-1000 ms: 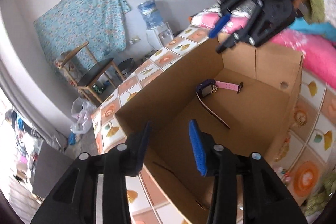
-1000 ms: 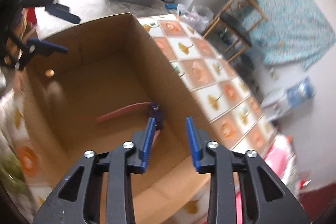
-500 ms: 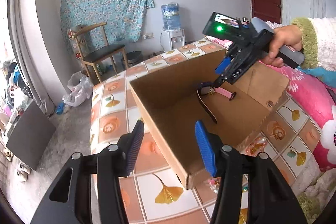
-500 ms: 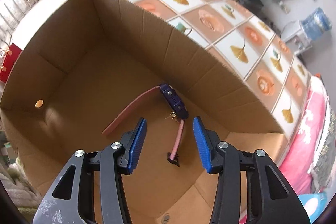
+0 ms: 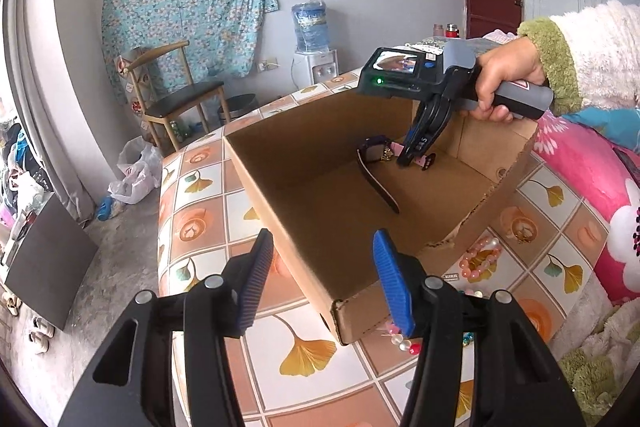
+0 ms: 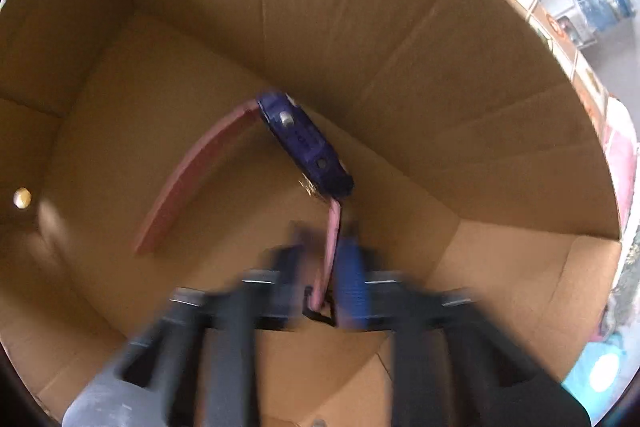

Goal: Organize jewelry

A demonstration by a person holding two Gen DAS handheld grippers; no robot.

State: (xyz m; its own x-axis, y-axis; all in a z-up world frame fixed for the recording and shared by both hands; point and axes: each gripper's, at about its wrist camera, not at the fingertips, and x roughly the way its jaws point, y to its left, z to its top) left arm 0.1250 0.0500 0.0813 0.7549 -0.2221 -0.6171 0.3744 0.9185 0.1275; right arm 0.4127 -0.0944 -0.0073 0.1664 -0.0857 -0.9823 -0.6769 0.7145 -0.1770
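An open cardboard box point(image 5: 280, 163) stands on the tiled tabletop. On its floor lies a watch point(image 5: 374, 151) with a purple case point(image 6: 304, 143) and a pink strap point(image 6: 332, 247). My right gripper point(image 5: 408, 159), held by a hand in a fleece sleeve, points steeply down into the box. In the blurred right wrist view my right gripper point(image 6: 328, 267) is shut on the strap's buckle end. My left gripper point(image 5: 324, 283) hovers open over the box's near corner, holding nothing. Pink bead bracelets point(image 5: 478, 259) lie on the table beside the box.
More beads point(image 5: 400, 339) sit by the box's near corner. A small trinket point(image 5: 520, 233) lies on the tiles at the right. Pink floral bedding point(image 5: 580, 167) borders the table's right. A wooden chair point(image 5: 176, 103) and a water dispenser point(image 5: 314, 43) stand behind.
My right gripper has dropped into the box and shut on the pink strap. My left gripper has pulled back from the box, rolled level and opened a little wider.
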